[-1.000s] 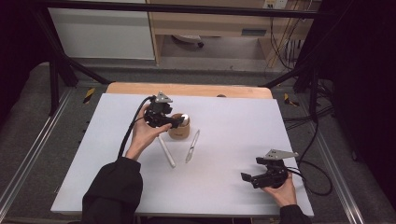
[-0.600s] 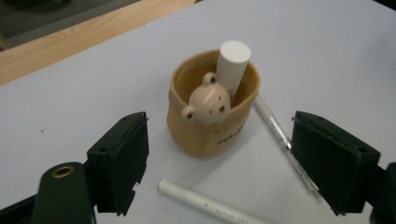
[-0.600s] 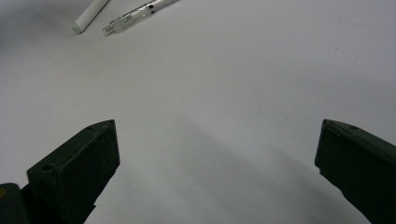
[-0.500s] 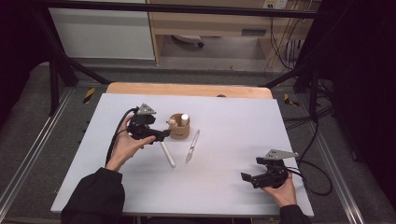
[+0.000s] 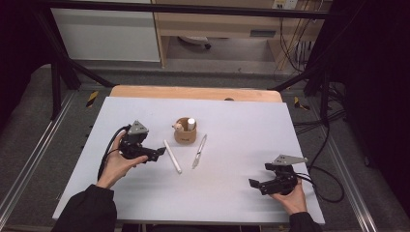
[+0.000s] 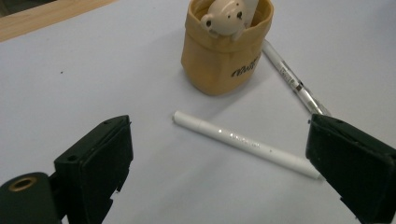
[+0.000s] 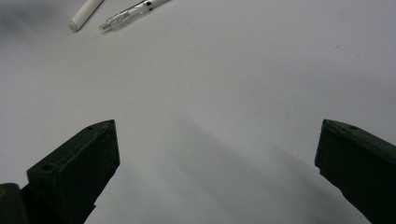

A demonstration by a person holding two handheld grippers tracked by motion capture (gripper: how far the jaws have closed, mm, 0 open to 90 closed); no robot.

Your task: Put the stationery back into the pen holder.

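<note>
From above, the left gripper [image 5: 159, 153] sits left of a white pen [image 5: 172, 156] and a clear pen [image 5: 198, 151], both lying near a small brown cup [image 5: 184, 136]; the right gripper [image 5: 255, 184] rests at the near right. The left gripper view shows jaws that have just been opening, now wide and empty (white pen [image 6: 245, 143] lying beyond them). The right gripper view shows wide, empty jaws over bare table [image 7: 224, 84].

This looks like a lab or recording room. A black metal frame [image 5: 58, 72] stands around the white table [image 5: 241, 121], many cables [image 5: 295, 46] hang at upper right, and a wooden cabinet [image 5: 217, 24], perhaps a desk, sits at top.
</note>
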